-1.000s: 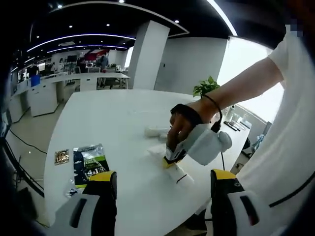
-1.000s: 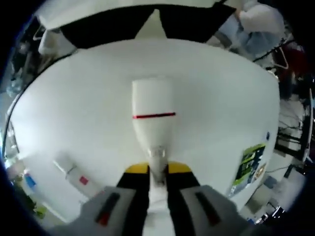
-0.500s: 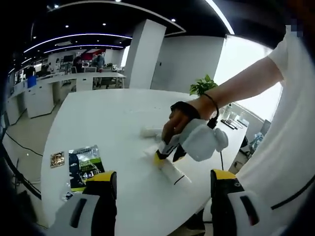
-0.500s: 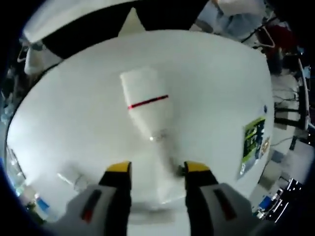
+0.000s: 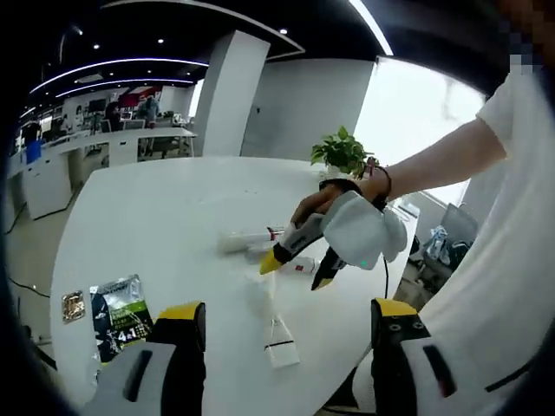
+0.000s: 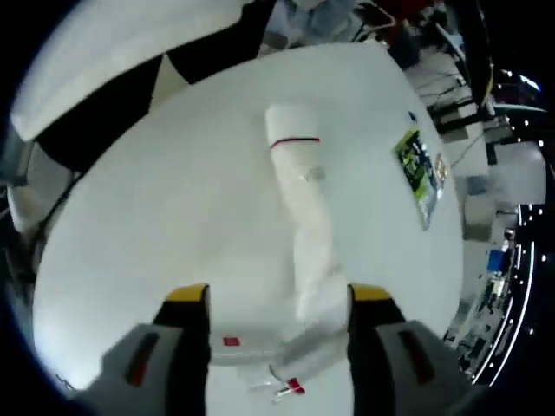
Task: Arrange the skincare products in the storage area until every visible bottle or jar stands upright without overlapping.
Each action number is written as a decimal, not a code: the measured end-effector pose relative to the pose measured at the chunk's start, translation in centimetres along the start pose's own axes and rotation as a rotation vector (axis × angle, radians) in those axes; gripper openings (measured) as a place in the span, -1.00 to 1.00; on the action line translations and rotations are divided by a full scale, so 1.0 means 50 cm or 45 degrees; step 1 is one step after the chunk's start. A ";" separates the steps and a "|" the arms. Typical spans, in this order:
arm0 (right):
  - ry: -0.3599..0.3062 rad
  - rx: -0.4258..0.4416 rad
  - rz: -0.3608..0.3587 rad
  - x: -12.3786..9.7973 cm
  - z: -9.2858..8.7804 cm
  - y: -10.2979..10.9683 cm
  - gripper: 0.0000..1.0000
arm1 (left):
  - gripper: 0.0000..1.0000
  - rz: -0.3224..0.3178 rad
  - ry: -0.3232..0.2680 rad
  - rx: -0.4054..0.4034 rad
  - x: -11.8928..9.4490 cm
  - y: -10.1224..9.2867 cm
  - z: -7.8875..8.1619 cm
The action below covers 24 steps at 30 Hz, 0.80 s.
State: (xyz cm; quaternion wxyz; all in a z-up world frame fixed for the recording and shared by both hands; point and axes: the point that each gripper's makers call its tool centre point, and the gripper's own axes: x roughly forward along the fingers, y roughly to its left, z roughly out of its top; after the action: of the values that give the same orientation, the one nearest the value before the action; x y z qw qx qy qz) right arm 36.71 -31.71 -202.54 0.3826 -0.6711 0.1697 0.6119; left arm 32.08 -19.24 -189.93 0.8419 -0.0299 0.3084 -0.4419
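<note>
The right gripper [image 5: 297, 270] has let go of the white tube [image 6: 299, 186], jaws apart; left gripper [image 5: 286, 325] gapes too.

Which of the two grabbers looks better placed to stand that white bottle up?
Probably the right gripper: open, it hovers directly over the white bottle lying on the table, while the left gripper sits farther back.
</note>
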 end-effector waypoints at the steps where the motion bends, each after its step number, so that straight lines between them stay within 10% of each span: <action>1: 0.005 0.029 -0.009 -0.003 -0.005 0.011 0.27 | 0.60 -0.008 0.005 -0.011 0.008 -0.002 0.000; 24: -0.106 0.728 -0.162 -0.051 0.001 0.125 0.36 | 0.52 -0.065 0.227 0.074 0.119 -0.033 -0.043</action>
State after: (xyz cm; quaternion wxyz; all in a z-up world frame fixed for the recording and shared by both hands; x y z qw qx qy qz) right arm 31.81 -36.34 -202.04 0.6003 -0.5199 0.2769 0.5410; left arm 32.19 -24.31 -194.05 0.8002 0.0260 0.3683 -0.4727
